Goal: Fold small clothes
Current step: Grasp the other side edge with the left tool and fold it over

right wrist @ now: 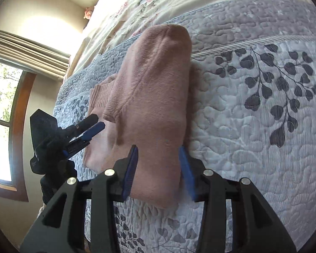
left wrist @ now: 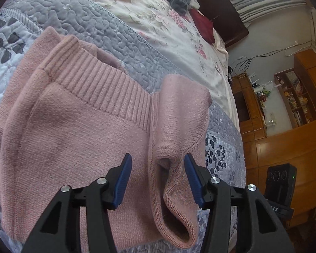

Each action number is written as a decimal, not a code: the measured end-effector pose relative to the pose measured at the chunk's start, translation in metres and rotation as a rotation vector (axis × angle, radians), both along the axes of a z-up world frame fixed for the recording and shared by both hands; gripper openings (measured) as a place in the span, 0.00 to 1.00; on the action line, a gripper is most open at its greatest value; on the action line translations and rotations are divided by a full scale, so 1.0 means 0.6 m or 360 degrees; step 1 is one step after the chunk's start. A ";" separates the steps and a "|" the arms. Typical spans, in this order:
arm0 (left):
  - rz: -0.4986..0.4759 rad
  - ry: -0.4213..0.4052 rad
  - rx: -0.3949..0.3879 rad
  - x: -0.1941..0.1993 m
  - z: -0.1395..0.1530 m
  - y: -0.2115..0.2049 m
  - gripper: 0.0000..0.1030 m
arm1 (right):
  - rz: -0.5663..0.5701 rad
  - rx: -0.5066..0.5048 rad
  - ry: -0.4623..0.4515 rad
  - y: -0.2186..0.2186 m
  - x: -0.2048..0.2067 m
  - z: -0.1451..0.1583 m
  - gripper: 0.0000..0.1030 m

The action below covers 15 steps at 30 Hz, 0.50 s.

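- Quilted bed (right wrist: pixel 252 143) with a leaf print carries the work; a shelf and wooden floor lie beyond its edge in the left view.
- Left gripper (left wrist: pixel 157 162) is spread wide, grasping nothing, its jaws either side of a loose sleeve (left wrist: pixel 179 200) of the pink sweater (left wrist: pixel 73 130). If it closes here it may catch only one knit layer, and the sleeve could drag open.
- Right gripper (right wrist: pixel 159 154) is also released, its blue pads flanking the sweater's folded end (right wrist: pixel 153 109). A shallow pinch could let the thick knit slip out.
- Sweater lies partly folded near the bed's edge; a hard pull could slide it off or bunch the quilt.
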State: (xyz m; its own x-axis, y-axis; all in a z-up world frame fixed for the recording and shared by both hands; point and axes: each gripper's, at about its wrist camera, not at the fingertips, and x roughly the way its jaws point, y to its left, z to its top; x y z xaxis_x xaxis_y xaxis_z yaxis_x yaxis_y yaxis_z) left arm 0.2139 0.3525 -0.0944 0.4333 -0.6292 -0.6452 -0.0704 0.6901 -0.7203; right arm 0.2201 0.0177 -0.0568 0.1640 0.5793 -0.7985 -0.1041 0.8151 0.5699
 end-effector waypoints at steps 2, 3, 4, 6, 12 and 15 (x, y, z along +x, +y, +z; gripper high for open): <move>-0.0024 0.0006 -0.0004 0.010 -0.006 -0.016 0.50 | -0.0023 -0.0001 0.0024 -0.015 -0.005 -0.019 0.40; -0.0038 0.0016 0.0003 0.014 -0.010 -0.022 0.50 | -0.0034 0.0003 0.0035 -0.023 -0.008 -0.027 0.40; -0.0047 0.0027 0.0005 0.018 -0.014 -0.029 0.50 | -0.0043 0.0008 0.0047 -0.028 -0.012 -0.036 0.40; -0.0058 0.0057 0.0000 0.027 -0.025 -0.041 0.50 | -0.0055 0.0018 0.0064 -0.035 -0.018 -0.049 0.40; -0.0058 0.0098 -0.0029 0.041 -0.047 -0.066 0.50 | -0.0053 0.0030 0.0083 -0.031 -0.026 -0.071 0.40; -0.0052 0.0093 -0.0035 0.042 -0.046 -0.077 0.45 | -0.0066 0.0043 0.0088 -0.037 -0.030 -0.075 0.40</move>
